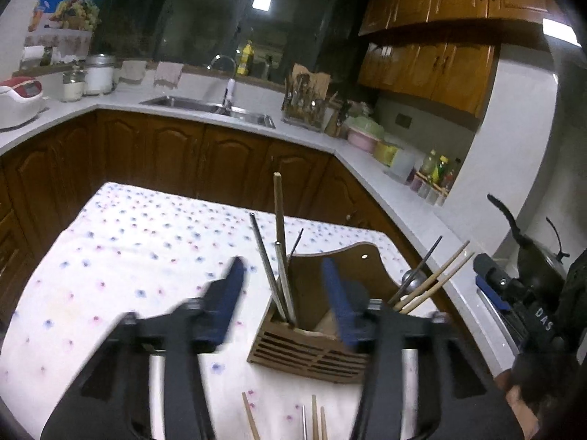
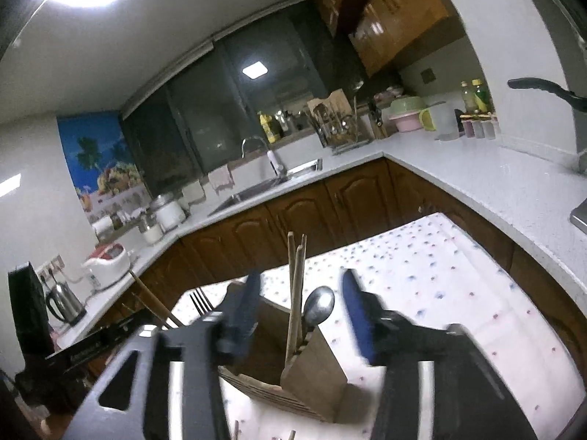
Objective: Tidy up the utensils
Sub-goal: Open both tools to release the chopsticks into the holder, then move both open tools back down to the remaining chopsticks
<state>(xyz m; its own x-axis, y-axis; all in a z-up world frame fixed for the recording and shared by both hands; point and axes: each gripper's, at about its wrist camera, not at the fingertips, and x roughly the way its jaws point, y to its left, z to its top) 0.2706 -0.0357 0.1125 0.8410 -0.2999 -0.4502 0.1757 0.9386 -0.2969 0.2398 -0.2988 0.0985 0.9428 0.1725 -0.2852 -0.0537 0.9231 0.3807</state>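
Presently both tongs gape wide and carry nothing: the left tongs (image 1: 282, 293) and right tongs (image 2: 299, 311) hover just above the wooden holder (image 1: 312, 344) on the near right of the cloth-covered surface (image 1: 121, 242). Loose chopsticks (image 1: 315, 420) lie at the near edge; they look light, stiff, slim and prone to roll, so pinch them mid-shaft
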